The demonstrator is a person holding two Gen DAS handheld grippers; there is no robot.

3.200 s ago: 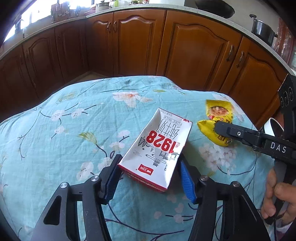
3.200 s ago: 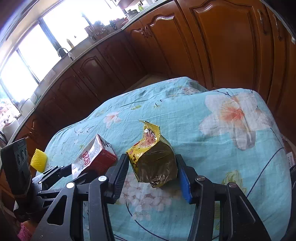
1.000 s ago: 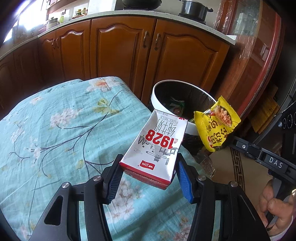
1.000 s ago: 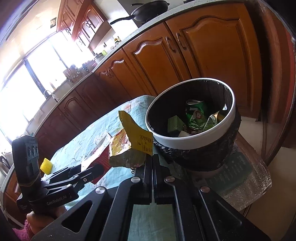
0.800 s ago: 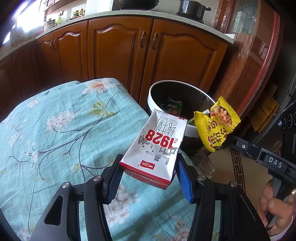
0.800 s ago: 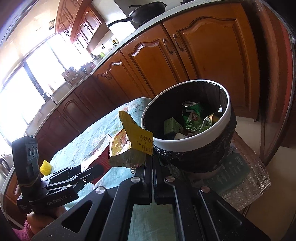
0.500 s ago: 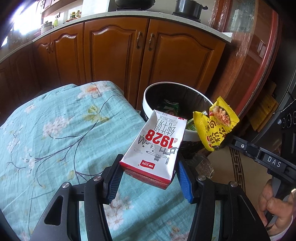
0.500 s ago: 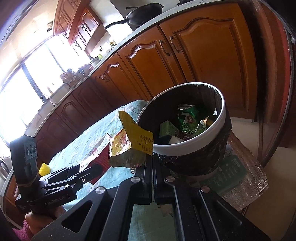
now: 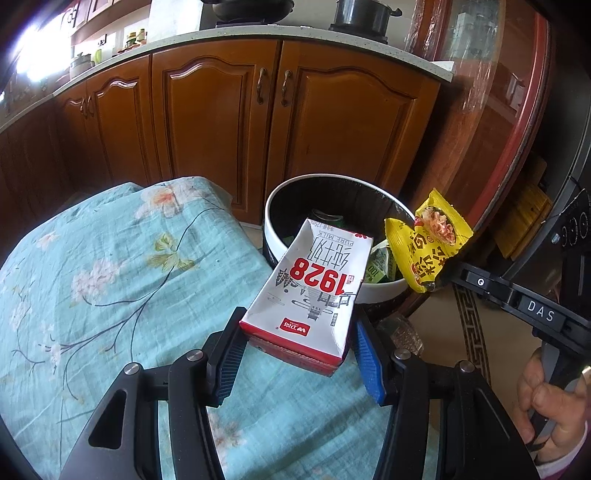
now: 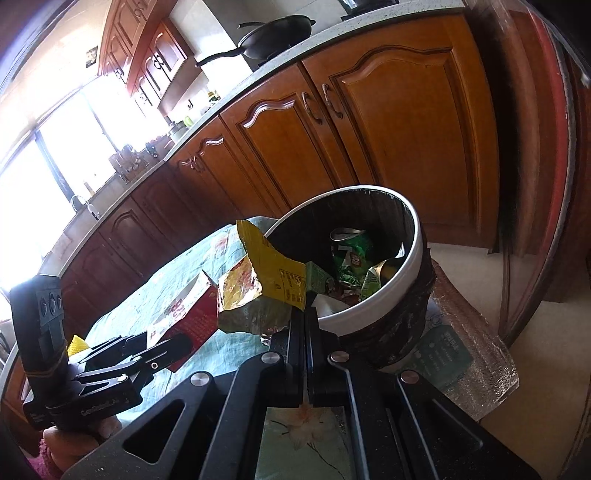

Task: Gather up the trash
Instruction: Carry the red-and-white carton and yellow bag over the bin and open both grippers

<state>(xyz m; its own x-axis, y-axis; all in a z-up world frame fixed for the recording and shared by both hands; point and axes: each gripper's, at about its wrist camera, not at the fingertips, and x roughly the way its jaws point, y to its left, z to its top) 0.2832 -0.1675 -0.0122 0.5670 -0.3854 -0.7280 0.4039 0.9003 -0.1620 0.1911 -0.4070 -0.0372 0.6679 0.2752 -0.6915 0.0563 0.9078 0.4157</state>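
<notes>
We are reading "1928" and "PURE MILK" on the white-and-red cardboard milk carton (image 9: 314, 284); right of the carton, "DAS" is showing on the black gripper bar (image 9: 540, 315).

Milk carton (image 9: 314, 291) held off the worktop (image 9: 110, 295), above its far right corner, between the fingers (image 9: 225, 358) of the left gripper (image 9: 295, 358). Trash bin (image 9: 275, 236) stands just beyond that corner, in front of the cabinets (image 9: 221, 122). Snack wrapper (image 9: 428, 243) to the right of the carton, over the bin's right rim, pinched in the right gripper (image 10: 306, 325). Cans and wrappers (image 10: 351, 266) lie inside the bin. Pot (image 9: 364, 14) and pan (image 10: 277, 33) on the counter above the cabinets
</notes>
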